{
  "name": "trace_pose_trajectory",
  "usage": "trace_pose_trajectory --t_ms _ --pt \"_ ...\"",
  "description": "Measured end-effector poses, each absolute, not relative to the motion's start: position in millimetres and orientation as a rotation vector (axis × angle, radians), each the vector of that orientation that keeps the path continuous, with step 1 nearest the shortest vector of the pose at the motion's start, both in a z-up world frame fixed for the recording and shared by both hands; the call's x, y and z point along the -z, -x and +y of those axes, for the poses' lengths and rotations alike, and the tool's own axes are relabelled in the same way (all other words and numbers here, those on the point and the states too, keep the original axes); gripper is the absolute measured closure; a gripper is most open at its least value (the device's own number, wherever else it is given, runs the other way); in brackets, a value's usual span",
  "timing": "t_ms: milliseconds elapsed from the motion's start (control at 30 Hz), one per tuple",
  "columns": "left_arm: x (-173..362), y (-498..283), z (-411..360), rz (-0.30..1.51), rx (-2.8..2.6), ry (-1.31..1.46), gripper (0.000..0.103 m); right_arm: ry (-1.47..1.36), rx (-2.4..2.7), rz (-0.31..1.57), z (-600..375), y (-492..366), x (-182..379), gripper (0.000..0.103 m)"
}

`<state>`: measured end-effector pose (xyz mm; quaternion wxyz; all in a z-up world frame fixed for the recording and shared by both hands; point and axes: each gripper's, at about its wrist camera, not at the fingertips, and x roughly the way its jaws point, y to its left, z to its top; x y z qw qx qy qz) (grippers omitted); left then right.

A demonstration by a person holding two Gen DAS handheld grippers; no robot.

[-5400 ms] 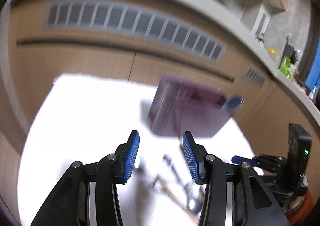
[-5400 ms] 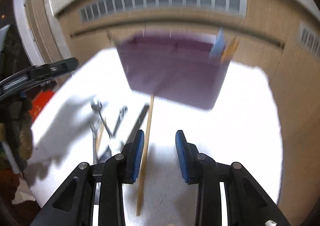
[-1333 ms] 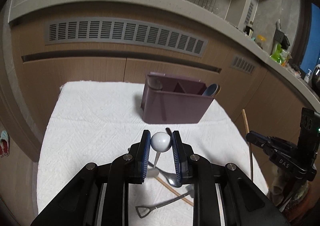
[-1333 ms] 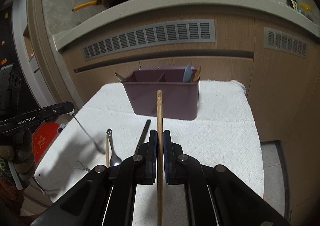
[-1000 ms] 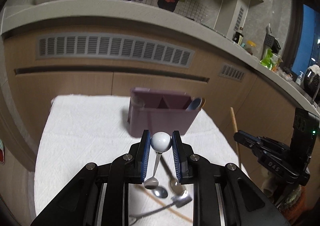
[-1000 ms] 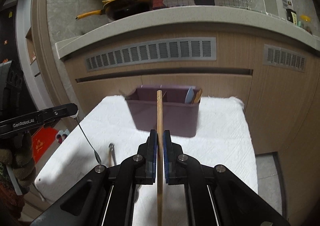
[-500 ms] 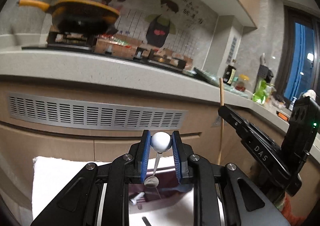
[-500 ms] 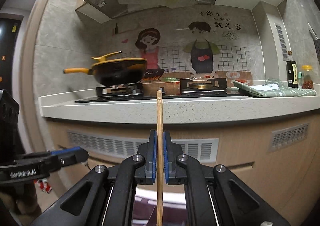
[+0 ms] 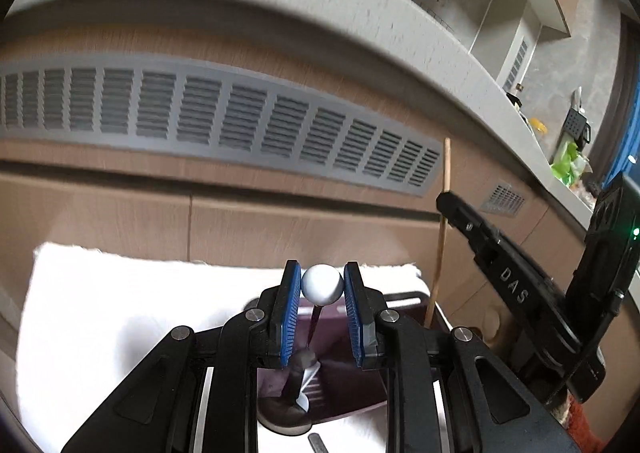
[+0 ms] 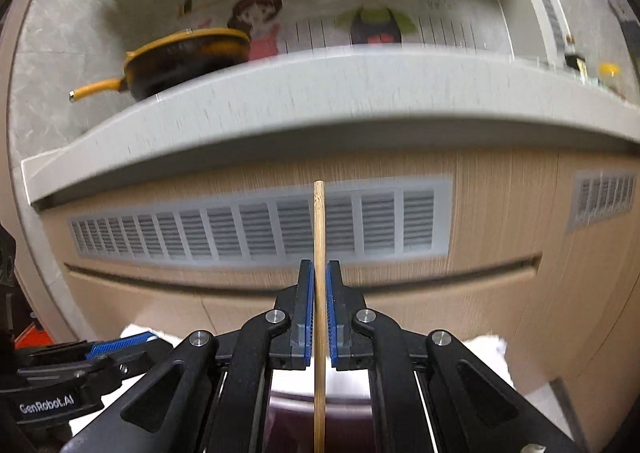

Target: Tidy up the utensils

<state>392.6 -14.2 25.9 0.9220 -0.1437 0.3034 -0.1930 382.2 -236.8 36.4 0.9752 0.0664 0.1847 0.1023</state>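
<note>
Both tongs level — left tongs (image 9: 322,291) pinching spoon (image 9: 321,285), right tongs (image 10: 319,307) chopstick (image 10: 319,237).

Since half a second ago both wrist views have tipped downward: the stove wall has slid up and the white cloth (image 9: 120,293) on the tabletop is back in sight. The ball-topped spoon (image 9: 321,285) now hangs down inside the purple holder (image 9: 340,385). The chopstick (image 10: 319,273) now stands over the holder, its lower end hidden.

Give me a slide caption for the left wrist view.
Left gripper lowers a ball-topped spoon into the purple organizer.
</note>
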Motion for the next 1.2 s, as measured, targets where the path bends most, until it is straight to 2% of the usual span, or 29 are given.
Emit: trace_pose_trajectory --t_ms 67,167,300,567,733,933,1200 --pt "-20 -390 -17 0.630 0.408 0.292 0.078 -0.131 -0.231 0.427 -239 -380 -25 0.096" --pt "-21 -383 -19 0.619 0.426 0.290 0.067 -0.121 -0.285 0.501 -242 -373 -15 0.096" --pt "-33 -360 -10 0.573 0.418 0.305 0.064 -0.094 -0.289 0.503 -252 -346 -17 0.096" --pt "-37 -293 9 0.580 0.352 0.220 0.063 -0.056 -0.352 0.565 -264 -277 -11 0.088" --pt "-3 -251 19 0.694 0.320 0.179 0.064 0.018 -0.542 0.736 -244 -236 24 0.085" --pt "36 -204 26 0.817 0.315 0.141 0.064 0.106 -0.633 0.847 -220 -191 65 0.085" --pt "65 -157 29 0.946 0.353 0.155 0.064 0.170 -0.757 0.875 -193 -170 76 0.085"
